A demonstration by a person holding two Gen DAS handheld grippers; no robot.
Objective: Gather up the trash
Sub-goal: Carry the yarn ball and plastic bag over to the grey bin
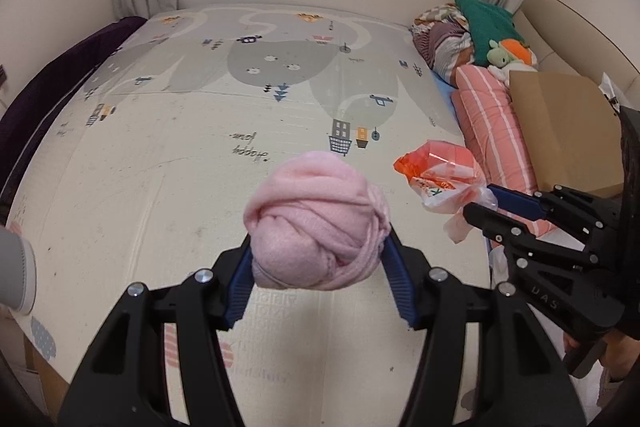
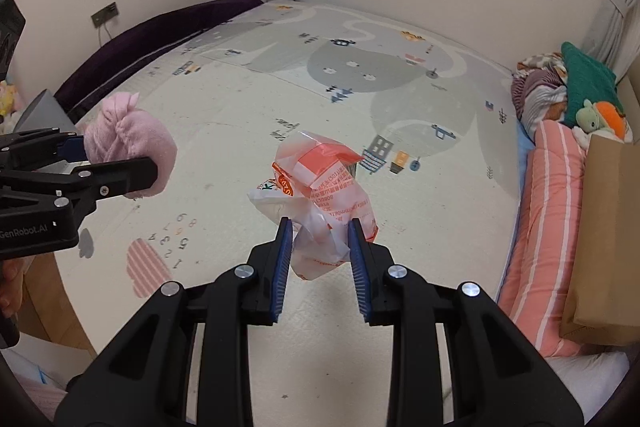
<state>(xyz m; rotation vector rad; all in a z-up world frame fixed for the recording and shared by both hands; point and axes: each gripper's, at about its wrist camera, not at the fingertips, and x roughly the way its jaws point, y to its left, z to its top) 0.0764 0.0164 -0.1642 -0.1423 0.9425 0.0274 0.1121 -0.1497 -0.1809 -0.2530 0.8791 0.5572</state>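
Pink knotted cloth (image 1: 316, 219), orange-and-white plastic bag (image 2: 324, 195), pink-striped quilt (image 1: 496, 131), green blanket (image 1: 486, 23)

One pink cloth bundle (image 1: 316, 223), one orange plastic bag (image 2: 324, 203), one cardboard box (image 1: 568, 131), two tools.

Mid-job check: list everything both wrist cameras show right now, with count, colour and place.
cloth bundle: one, pink, held above the mat
plastic bag: one, orange and white, held above the mat
play mat: one, cream and grey, printed, covering the surface below
striped bedding: one, pink and white, right edge
cardboard box: one, brown, far right
plush toy: one, green and orange, on the bedding pile
left tool: black, blue pads, gripping the bundle
right tool: black, blue pads, gripping the bag
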